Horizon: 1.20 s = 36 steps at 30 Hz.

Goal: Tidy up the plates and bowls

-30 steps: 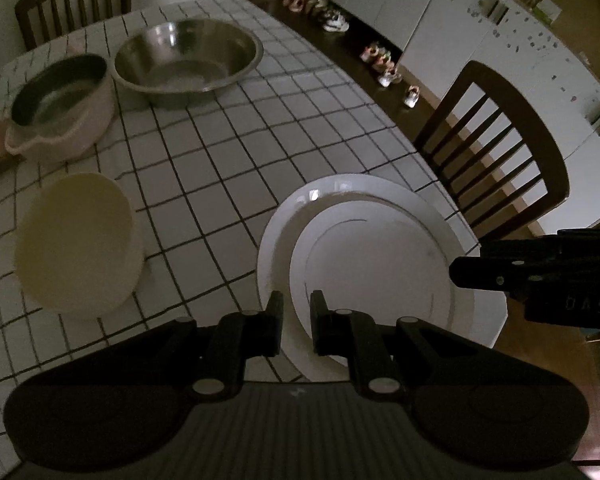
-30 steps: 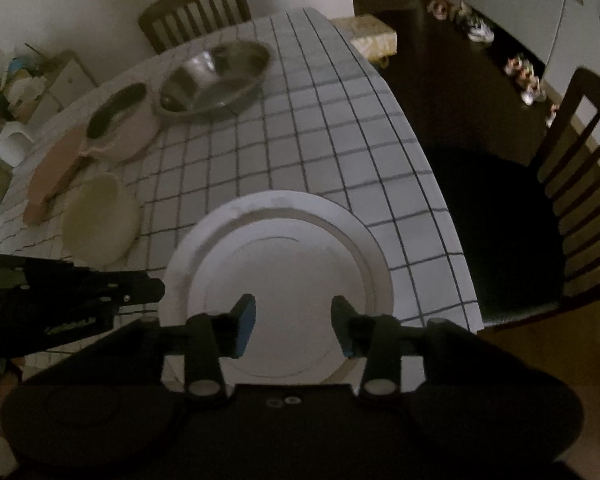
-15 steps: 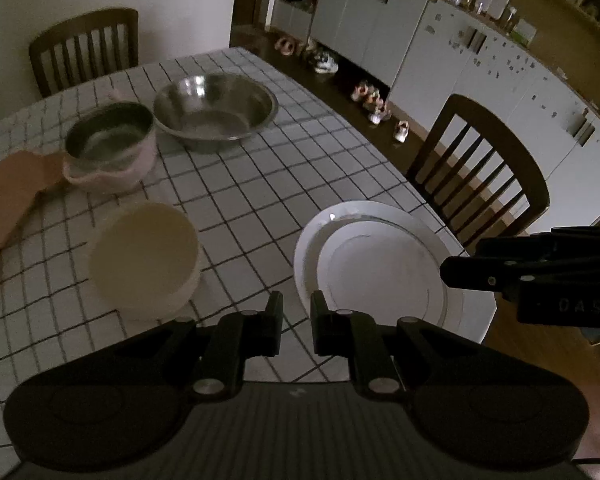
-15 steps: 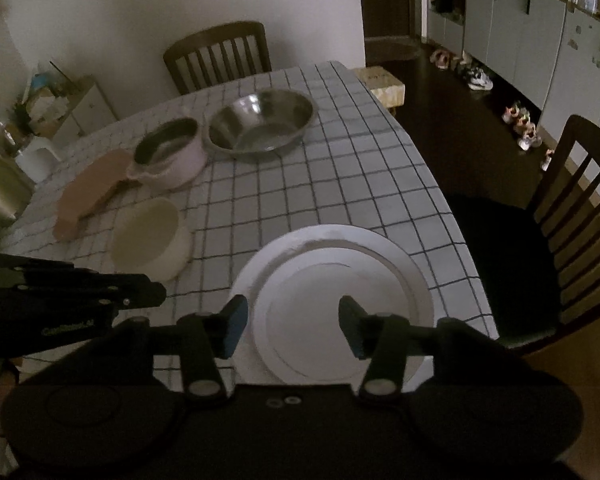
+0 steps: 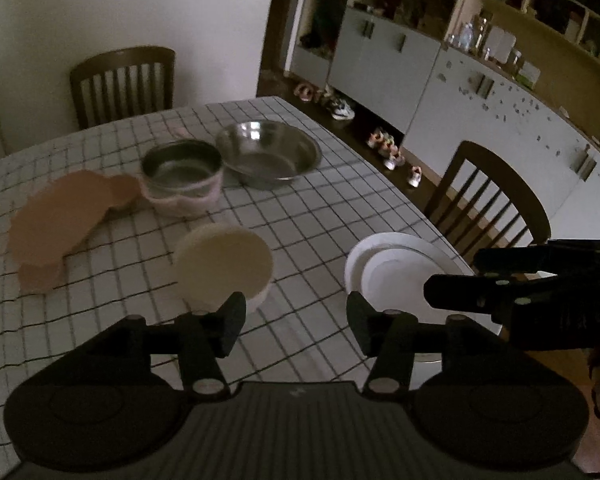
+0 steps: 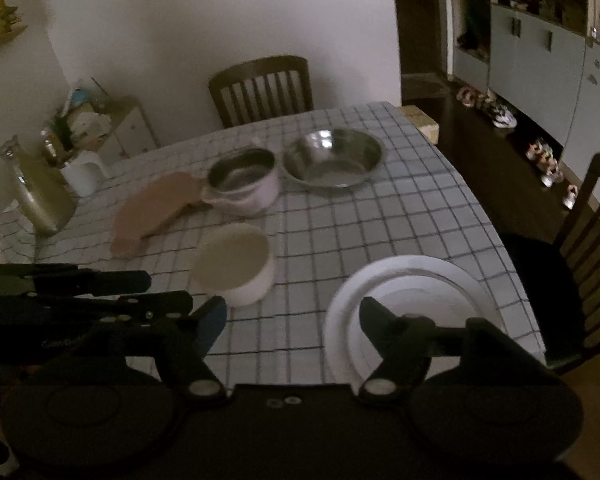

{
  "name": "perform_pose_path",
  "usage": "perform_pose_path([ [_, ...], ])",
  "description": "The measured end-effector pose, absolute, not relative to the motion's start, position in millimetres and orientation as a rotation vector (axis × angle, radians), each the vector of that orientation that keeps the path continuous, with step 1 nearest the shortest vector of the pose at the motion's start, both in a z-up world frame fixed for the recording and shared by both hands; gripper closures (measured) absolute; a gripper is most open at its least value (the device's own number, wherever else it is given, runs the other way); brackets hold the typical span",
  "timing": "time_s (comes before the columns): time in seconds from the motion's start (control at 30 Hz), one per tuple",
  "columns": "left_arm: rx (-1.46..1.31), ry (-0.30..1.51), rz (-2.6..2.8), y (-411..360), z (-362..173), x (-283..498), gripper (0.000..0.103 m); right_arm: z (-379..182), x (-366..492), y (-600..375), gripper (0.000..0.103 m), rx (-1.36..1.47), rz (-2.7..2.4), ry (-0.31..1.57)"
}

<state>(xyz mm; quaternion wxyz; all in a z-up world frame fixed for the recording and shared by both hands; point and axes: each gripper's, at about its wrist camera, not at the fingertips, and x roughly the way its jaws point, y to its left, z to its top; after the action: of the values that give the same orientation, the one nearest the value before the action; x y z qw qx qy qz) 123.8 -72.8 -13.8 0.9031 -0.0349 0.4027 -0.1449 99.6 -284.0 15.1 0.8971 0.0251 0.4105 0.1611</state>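
A: Dining room, dim; checked tablecloth [image 6: 380,220] over the table, a wooden chair [image 6: 262,88] at the far end, white cabinets [image 5: 480,120] to the right. Largest dishes first?

B: Two white plates [image 6: 412,280], smaller nested on larger, at the near right edge. Steel mixing bowl [image 6: 334,158] at the far end, apart from everything but the next item.

A: Which is?

B: Steel-lined bowl in a pink shell [image 6: 242,184], just beside the mixing bowl. A pink curved board [image 6: 156,208] lies against its left side. Cream bowl [image 6: 234,264] sits mid-table, alone.

A: Grippers?

B: Left gripper [image 5: 296,320]: jaws opening, nothing between them. Right gripper [image 6: 292,320]: jaws opening, also empty. Both hover above the near edge, clear of the plates.

A: Step in hand?

B: Plates look stacked and released; the bowls remain loose. The next move likely calls for reaching the cream bowl, nearest of the three, with jaws spread wide enough to straddle its rim.
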Motion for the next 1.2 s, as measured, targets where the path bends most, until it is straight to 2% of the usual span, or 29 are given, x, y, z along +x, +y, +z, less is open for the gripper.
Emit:
perform_pose_path([
  [0.1, -0.077, 0.803, -0.28, -59.7, -9.0, 115.1, 0.037, 17.9, 95.7, -269.3, 0.022, 0.049, 0.348, 0.835],
  [0.2, -0.067, 0.775, -0.266, -50.2, -4.8, 108.2, 0.035, 20.4, 91.7, -256.2, 0.018, 0.045, 0.364, 0.819],
  [0.3, -0.068, 0.75, -0.238, -40.0, -1.6, 103.4, 0.028, 23.2, 88.1, -244.5, 0.015, 0.036, 0.378, 0.8],
  [0.43, -0.088, 0.727, -0.208, -26.0, 1.0, 100.4, 0.025, 26.2, 83.0, -230.1, 0.002, 0.018, 0.394, 0.769],
  [0.73, -0.119, 0.733, -0.118, 11.6, -0.4, 103.0, 0.023, 26.9, 94.6, -197.3, 0.0, -0.027, 0.442, 0.767],
  [1.2, -0.189, 0.831, 0.116, 86.4, -28.2, 159.6, 0.023, 13.2, 187.5, -134.8, 0.001, -0.059, 0.528, 0.862],
])
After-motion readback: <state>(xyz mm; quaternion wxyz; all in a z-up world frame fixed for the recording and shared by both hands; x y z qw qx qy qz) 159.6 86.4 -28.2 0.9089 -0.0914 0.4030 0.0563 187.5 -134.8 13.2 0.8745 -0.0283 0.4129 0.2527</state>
